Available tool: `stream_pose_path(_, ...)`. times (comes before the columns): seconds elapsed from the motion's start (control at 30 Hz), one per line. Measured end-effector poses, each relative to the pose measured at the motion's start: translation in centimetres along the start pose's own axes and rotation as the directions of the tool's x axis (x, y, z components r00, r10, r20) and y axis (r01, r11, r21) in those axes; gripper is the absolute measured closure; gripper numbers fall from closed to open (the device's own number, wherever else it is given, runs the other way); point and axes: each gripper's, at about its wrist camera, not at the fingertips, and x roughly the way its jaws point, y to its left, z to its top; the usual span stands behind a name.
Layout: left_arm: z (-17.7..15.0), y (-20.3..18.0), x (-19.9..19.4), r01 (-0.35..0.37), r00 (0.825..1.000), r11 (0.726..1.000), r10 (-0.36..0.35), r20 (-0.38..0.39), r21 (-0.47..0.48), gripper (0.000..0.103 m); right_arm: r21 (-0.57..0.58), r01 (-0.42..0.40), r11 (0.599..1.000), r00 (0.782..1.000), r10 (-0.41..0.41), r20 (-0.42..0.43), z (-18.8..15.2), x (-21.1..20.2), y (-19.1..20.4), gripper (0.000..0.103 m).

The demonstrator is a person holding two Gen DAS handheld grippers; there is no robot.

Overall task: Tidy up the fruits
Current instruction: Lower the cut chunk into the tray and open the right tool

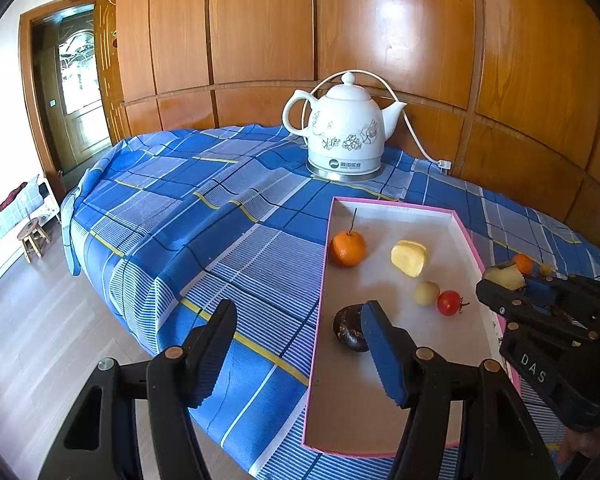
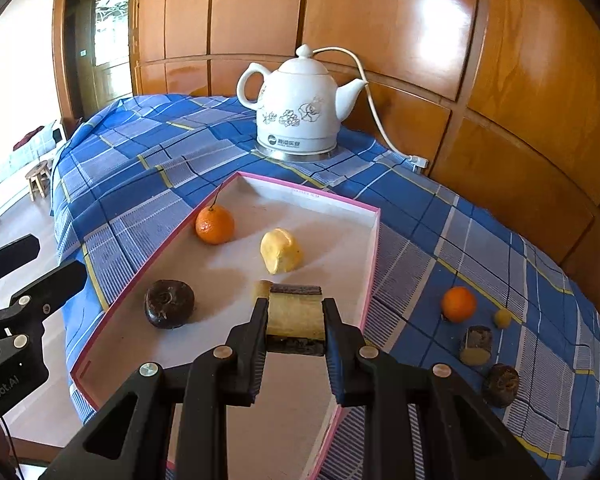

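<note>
A pink-rimmed tray [image 1: 462,228] [image 2: 374,240] lies on the blue plaid cloth. In it sit an orange with a stem [image 1: 347,248] [image 2: 215,224], a yellow peeled chunk [image 1: 409,257] [image 2: 281,256], a dark wrinkled fruit [image 1: 348,327] [image 2: 169,303], a small pale fruit [image 1: 426,293] and a small red fruit [image 1: 449,303]. My right gripper [image 2: 296,316] [image 1: 512,284] is shut on a yellowish cut piece with dark rind [image 2: 296,320] [image 1: 505,277], above the tray. My left gripper [image 1: 300,344] is open and empty at the tray's left edge.
A white ceramic kettle [image 1: 346,128] [image 2: 300,108] with a cord stands behind the tray. On the cloth right of the tray lie an orange [image 2: 458,304], a small yellow fruit [image 2: 502,317], a cut piece [image 2: 476,345] and a dark fruit [image 2: 500,385]. The table edge drops at left.
</note>
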Motion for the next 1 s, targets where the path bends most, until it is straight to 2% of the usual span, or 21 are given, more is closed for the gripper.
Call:
stream_pose_path(0.53,-0.2,-0.1,0.9,-0.005,1.000,1.000,0.005,-0.023,0.000,0.038,-0.044,-0.008,0.999,1.000,0.006,-0.029,-0.2,1.4,1.0,0.077)
stream_pose_path(1.0,-0.2,-0.4,0.6,0.002,1.000,1.000,-0.002,-0.015,0.008,0.038,-0.045,0.029,0.999,1.000,-0.029,0.004,0.0,0.5,0.6,0.074)
